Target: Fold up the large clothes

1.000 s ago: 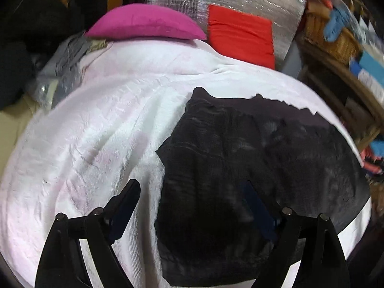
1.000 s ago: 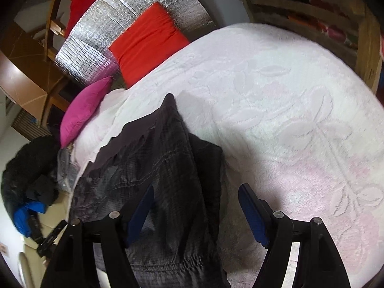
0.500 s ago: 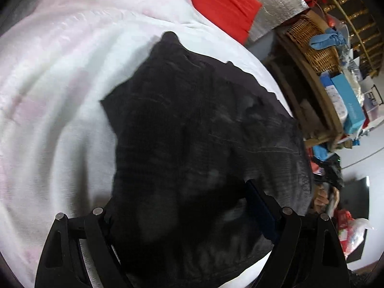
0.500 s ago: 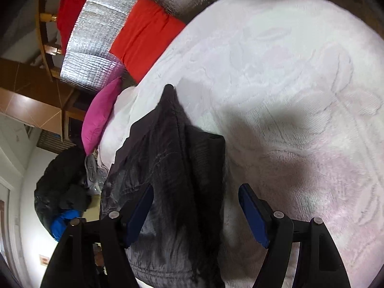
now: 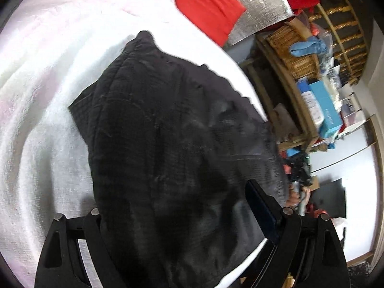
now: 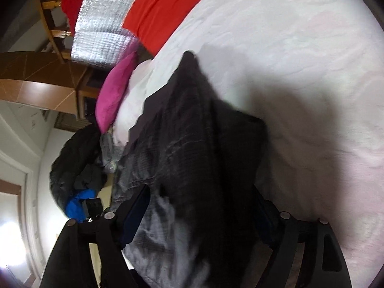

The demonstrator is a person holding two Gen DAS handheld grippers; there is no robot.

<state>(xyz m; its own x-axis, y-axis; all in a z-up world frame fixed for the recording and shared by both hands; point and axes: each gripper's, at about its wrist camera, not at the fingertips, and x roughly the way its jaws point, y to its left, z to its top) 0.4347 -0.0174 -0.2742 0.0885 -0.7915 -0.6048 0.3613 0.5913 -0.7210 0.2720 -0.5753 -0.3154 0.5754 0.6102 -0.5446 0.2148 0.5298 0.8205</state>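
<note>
A dark checked garment [image 5: 168, 132] lies bunched near the edge of a bed covered in white and pale pink [image 5: 43, 84]. My left gripper [image 5: 182, 216] hangs low over its near end with the jaws wide apart. The cloth fills the gap and covers the left finger; the blue pad [image 5: 261, 213] of the right finger shows at the cloth's edge. In the right wrist view the same garment [image 6: 196, 132] runs away from me. My right gripper [image 6: 199, 216] straddles its near end. Its jaws are opening, with fabric between the pads [image 6: 136, 216] and no visible pinch.
A red pillow [image 5: 208, 9], a magenta pillow [image 6: 115, 96] and a silver quilted mat [image 6: 103, 24] sit at the head of the bed. A wooden shelf with a wicker basket [image 5: 295, 55] and boxes [image 5: 324, 110] stands beside it. Dark clothes [image 6: 72, 163] are piled off the other side.
Both grippers have sunk toward the garment and tilted, so the cloth now fills the gap between each pair of fingers. The right jaws stand a little wider than before.
</note>
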